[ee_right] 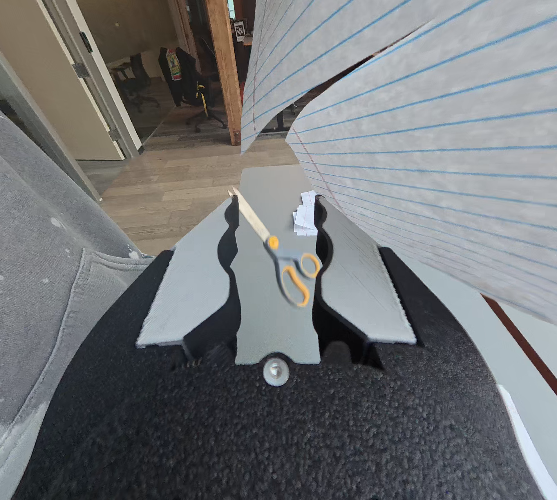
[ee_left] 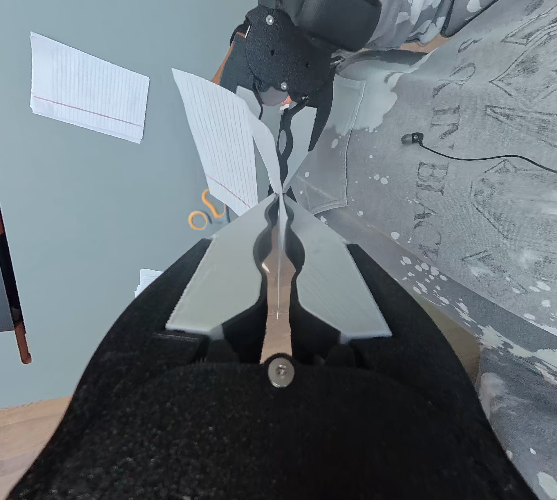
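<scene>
My left gripper [ee_left: 279,199] jaws pinching a lined paper sheet [ee_left: 223,135] edge-on, my right gripper [ee_right: 274,199] jaws spread over blurred orange-handled scissors [ee_right: 286,259] on the grey desk [ee_right: 271,180], paper scraps [ee_right: 304,214] half hidden behind 1 finger.

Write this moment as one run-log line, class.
left gripper: shut on lined sheet | right gripper: open, empty | scissors: on grey table | paper scraps: beyond scissors
</scene>
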`<action>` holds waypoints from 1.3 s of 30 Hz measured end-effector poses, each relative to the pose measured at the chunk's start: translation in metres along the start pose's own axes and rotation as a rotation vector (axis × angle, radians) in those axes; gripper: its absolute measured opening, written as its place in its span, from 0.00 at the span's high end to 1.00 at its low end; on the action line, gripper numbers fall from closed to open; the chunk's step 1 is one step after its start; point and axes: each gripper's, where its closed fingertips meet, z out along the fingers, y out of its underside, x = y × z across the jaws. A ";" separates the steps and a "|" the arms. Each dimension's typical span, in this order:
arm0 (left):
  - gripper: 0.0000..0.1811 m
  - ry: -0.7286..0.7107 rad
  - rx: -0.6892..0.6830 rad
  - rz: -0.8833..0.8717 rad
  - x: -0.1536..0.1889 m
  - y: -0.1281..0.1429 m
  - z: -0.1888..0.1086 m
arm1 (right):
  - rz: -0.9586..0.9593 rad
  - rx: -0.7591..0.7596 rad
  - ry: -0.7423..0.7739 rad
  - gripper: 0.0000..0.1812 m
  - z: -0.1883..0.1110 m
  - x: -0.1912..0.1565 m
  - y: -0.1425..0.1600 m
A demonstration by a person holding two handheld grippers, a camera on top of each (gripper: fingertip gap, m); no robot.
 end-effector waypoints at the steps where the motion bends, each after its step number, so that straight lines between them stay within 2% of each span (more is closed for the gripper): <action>1: 1.00 0.001 0.009 -0.012 -0.003 0.004 0.002 | 0.007 -0.006 0.000 0.73 -0.001 0.001 0.003; 12: 1.00 -0.020 0.058 -0.107 -0.037 0.049 0.001 | 0.028 -0.042 -0.003 0.73 0.005 0.012 0.007; 23: 1.00 -0.046 0.066 -0.132 -0.050 0.066 -0.007 | 0.030 -0.078 -0.015 0.72 0.017 0.014 0.013; 39: 1.00 -0.041 0.092 -0.141 -0.047 0.070 -0.007 | 0.033 -0.083 0.003 0.72 0.014 0.015 0.015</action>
